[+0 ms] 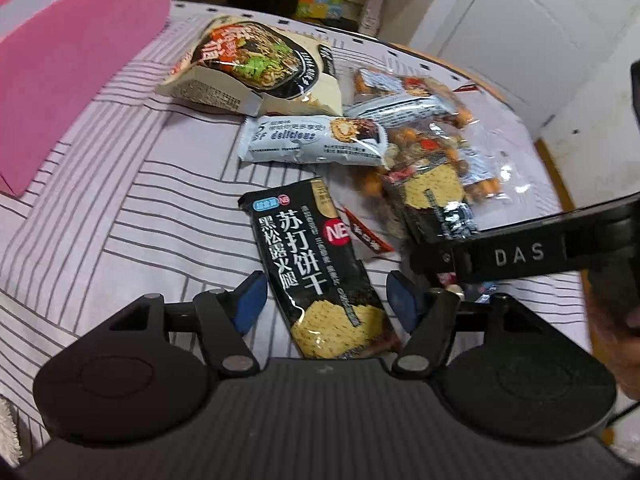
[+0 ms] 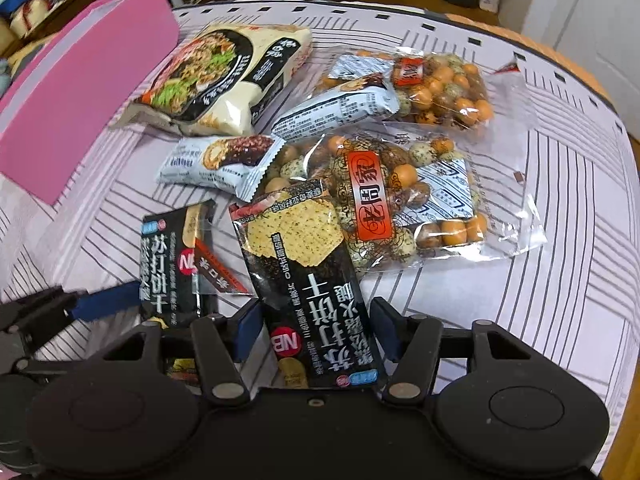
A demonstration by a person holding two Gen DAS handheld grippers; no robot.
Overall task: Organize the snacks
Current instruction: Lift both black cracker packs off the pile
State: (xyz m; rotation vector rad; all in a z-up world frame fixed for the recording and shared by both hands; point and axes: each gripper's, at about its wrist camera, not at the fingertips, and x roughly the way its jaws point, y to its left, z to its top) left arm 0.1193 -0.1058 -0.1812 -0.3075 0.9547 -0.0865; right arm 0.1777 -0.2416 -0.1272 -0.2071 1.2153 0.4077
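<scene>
Two black soda-cracker packs lie on the striped cloth. One pack (image 1: 316,276) lies flat between the blue pads of my left gripper (image 1: 326,304), which is open with a gap at each side. The other pack (image 2: 308,280) leans up onto a clear bag of coated peanuts (image 2: 404,200) and runs between the fingers of my right gripper (image 2: 316,328). That gripper is open, its pads close to the pack's edges. In the right wrist view the left gripper's blue fingertip (image 2: 104,304) shows beside the first pack (image 2: 172,256).
A pink box (image 1: 80,60) (image 2: 80,80) stands at the left. Behind the packs lie a noodle bag (image 2: 224,76), two pale-blue snack bars (image 2: 216,164) (image 2: 340,108) and a second peanut bag (image 2: 440,88). The round table's edge (image 2: 580,72) curves at the right.
</scene>
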